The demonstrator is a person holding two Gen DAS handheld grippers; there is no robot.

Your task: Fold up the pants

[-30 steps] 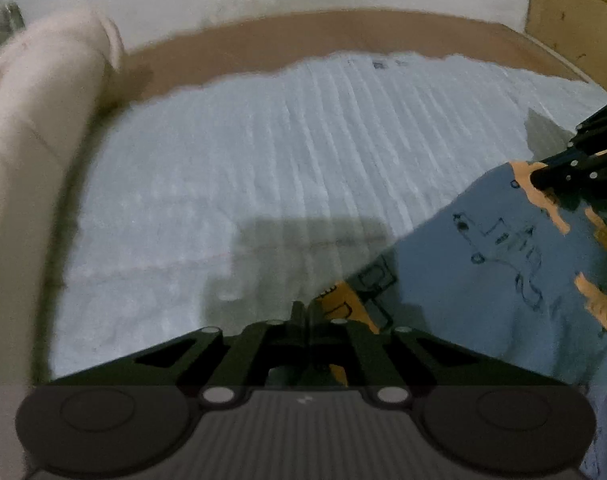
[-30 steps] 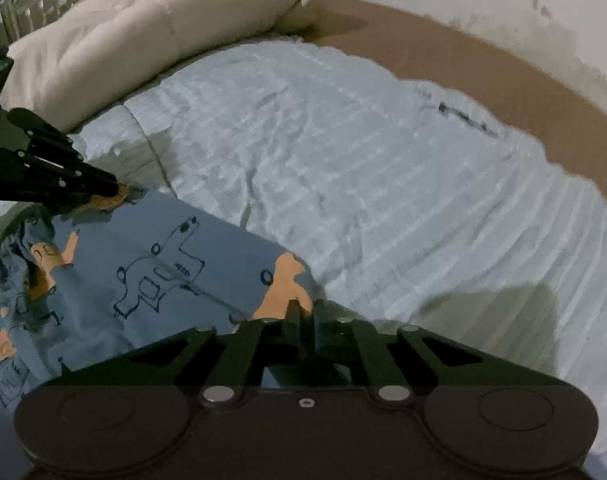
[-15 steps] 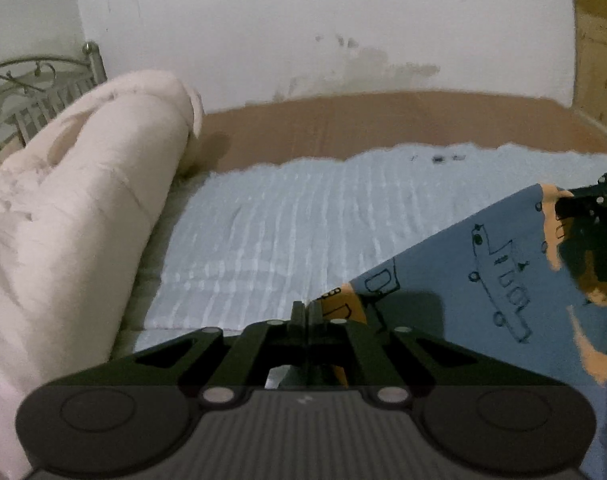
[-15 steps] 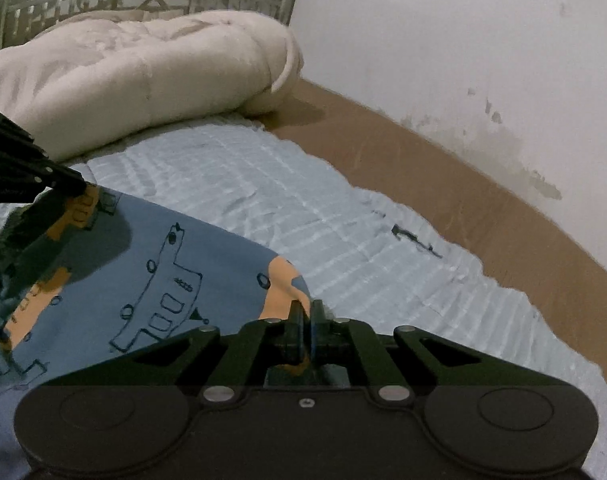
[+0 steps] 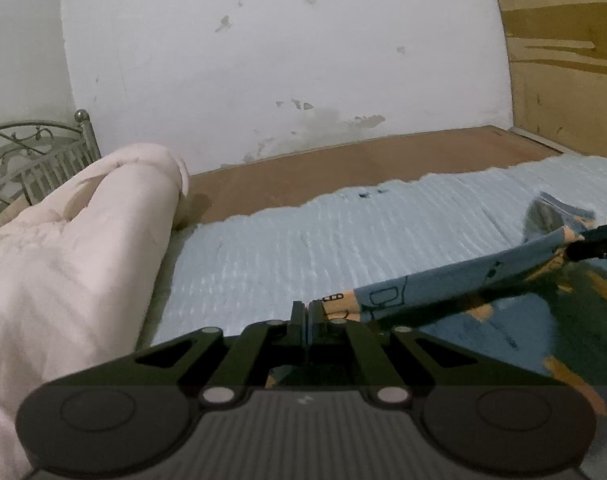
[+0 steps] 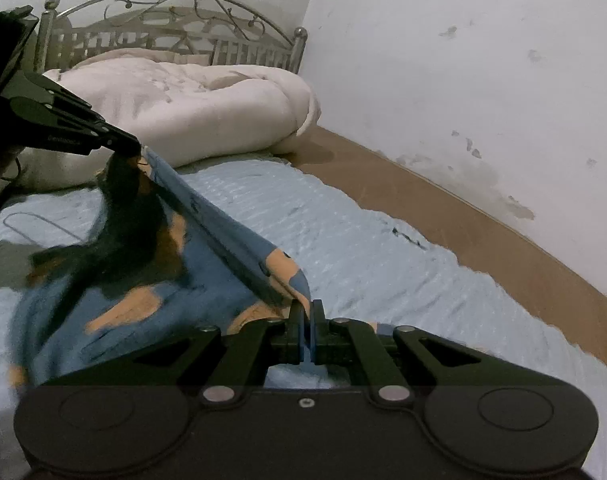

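Comforter: at far left we see one cream comforter [image 5: 63, 248], rolled up and lying against the metal headboard [image 6: 171, 36]; there is one headboard.
Left gripper: one left gripper [image 5: 305, 312], its jaws clenched on a corner of the pants, with blue and orange cloth showing at the tips.
Pants, place: one pair of blue pants [image 6: 207, 216] printed with orange patches and line drawings. We see the top edge held taut in the air between the two grippers, above the bed; the rest hangs down and pools on the sheet.
Pants, handling: we judge them light, soft and limp. They sag wherever nothing holds them, and thin cloth could slip from a shallow pinch. We judge the best hold to be at corners and hems, as now, with the edge kept stretched so the fold lands flat.
Sheet: one pale blue ribbed sheet [image 5: 343, 240] covers the mattress; a brown strip of bare mattress [image 5: 363, 164] shows beyond it, by the white wall.
Right gripper: one right gripper [image 6: 306, 312], jaws closed on the other corner, a sliver of blue fabric pinched between them.
Grippers, count: two, both gripping the same garment.
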